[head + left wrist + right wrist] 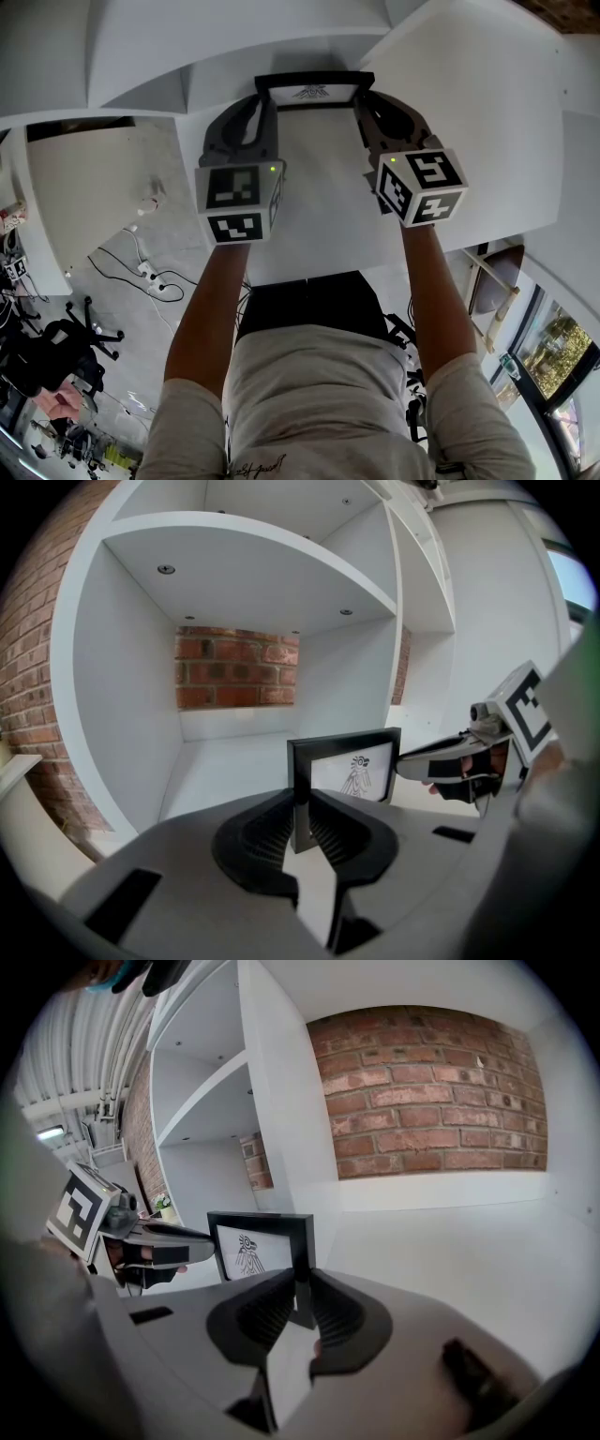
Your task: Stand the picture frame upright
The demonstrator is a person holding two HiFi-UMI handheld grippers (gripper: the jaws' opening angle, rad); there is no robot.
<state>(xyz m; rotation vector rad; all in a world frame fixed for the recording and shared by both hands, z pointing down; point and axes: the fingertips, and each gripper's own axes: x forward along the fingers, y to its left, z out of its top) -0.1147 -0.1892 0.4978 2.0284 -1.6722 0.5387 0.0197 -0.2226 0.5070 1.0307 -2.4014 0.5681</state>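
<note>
Picture frame stands upright on the white shelf of an open white cubby, near the middle of the board and well forward of the brick wall at the back. Its long axis lies level and runs from side to side between the two grippers, so it sits in landscape, and its glazed face is turned toward the person. In the head view mostly its top bar shows, a straight dark line across the shelf. It has a plain, narrow black border with square corners around a white sheet, and on the sheet is a small black line drawing of a bird-like figure, set about the centre. The left gripper has its jaws closed on the frame's left upright bar: in the left gripper view the dark ribbed pads press on both sides of that bar. The right gripper likewise pinches the right upright bar, as the right gripper view shows, with the bar caught between its pads. Each gripper reaches the frame from the person's side and slants downward, the marker cubes riding above the forearms. The frame's lower edge is hidden behind the gripper bodies, so whether it rests on the shelf cannot be told.
</note>
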